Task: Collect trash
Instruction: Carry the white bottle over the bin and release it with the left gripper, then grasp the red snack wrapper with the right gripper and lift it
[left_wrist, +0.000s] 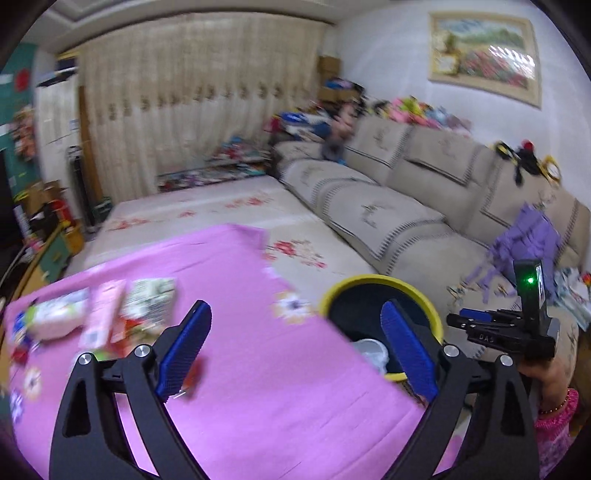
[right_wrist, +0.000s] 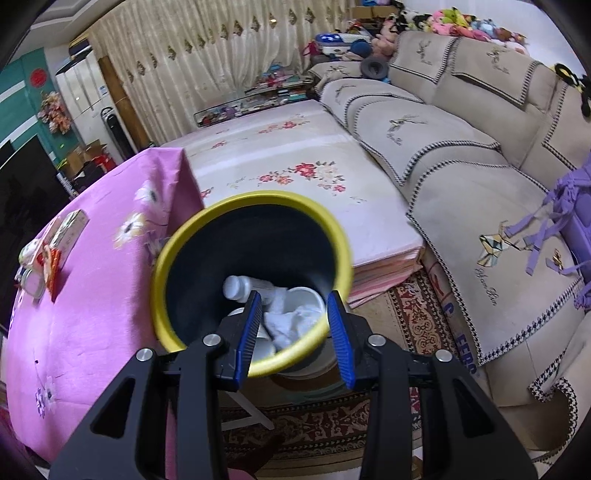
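We take the yellow-rimmed bin (right_wrist: 255, 236) as our landmark: a round, smooth drum with a dark inside wall, standing just beside the hanging edge of the pink cloth (right_wrist: 92, 295) on the table.

Inside the bin we see crumpled white tissue (right_wrist: 295, 321), a white bottle (right_wrist: 236, 286) and a round white cup (right_wrist: 304, 295).

Our right gripper (right_wrist: 295, 325) hangs over the bin's near rim, its 2 ribbed blue pads half apart; nothing is pressed between them, and the rim passes under them without our being able to tell contact.

Our left gripper (left_wrist: 295, 350) is released, jaws spread wide with nothing between them, over the cloth edge next to the bin (left_wrist: 376, 282). No earlier view lets us say more of it.

Left of the bin, well apart on the cloth, lie flat, glossy wrappers (left_wrist: 110, 314), blurred in the left view.

Beyond the bin a floral mat (right_wrist: 295, 155) lies open; to its right runs the quilted beige sofa (right_wrist: 461, 155), with patterned rug (right_wrist: 417, 317) between.
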